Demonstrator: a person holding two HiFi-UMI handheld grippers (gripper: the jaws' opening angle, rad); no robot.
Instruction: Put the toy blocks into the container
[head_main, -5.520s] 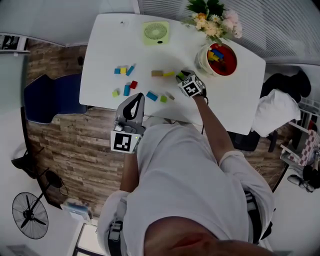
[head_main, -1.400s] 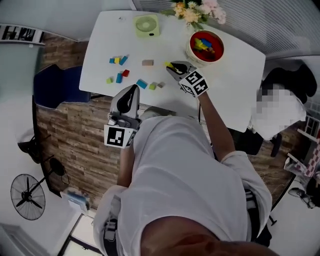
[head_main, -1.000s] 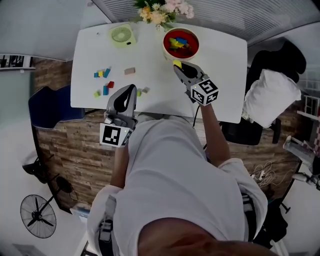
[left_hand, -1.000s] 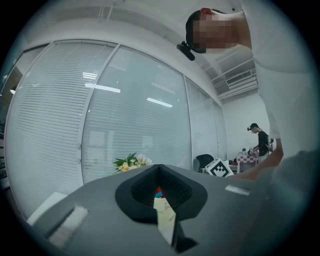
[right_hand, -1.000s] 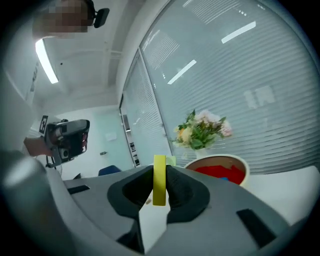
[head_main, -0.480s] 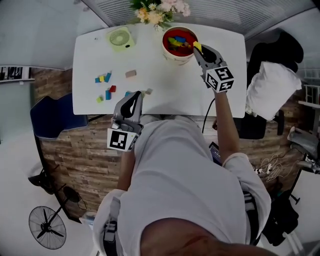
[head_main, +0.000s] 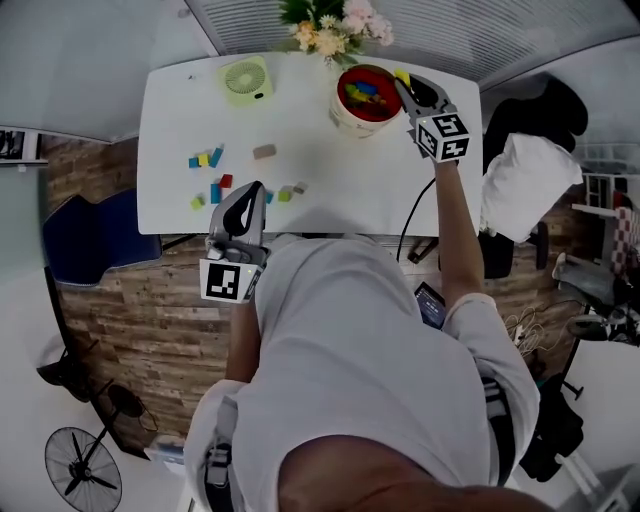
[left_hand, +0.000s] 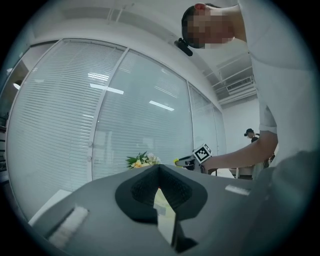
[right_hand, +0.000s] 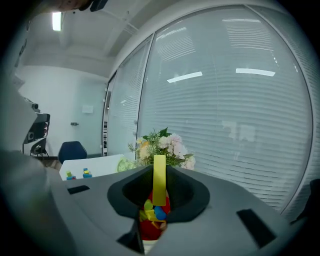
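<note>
Loose blocks (head_main: 264, 151) on table (head_main: 320, 140): at least nine. Yellow block (right_hand: 159, 180) held: one. Red container (head_main: 343, 112): one. Fan (head_main: 246, 78): one. Flower bunch (head_main: 335, 30): one.

Container (head_main: 343, 112) sits far right on the table (head_main: 300, 130), flowers (head_main: 335, 25) behind, fan (head_main: 246, 78) left of it, loose blocks (head_main: 205, 158) further left; my right gripper (head_main: 402, 82) has its block (right_hand: 159, 180) over the rim.

Container (head_main: 343, 120): red bowl, pale outer wall, upright, holding mixed yellow, blue and green blocks (head_main: 365, 93). Yellow bar block (right_hand: 159, 180) is pinched upright in the right gripper (head_main: 406, 84), over the container's rim. Loose, left of the container: tan block (head_main: 264, 152), green block (head_main: 284, 195), red block (head_main: 226, 181). Farthest is a blue-yellow row (head_main: 204, 159); colours probably right, it's small.
</note>
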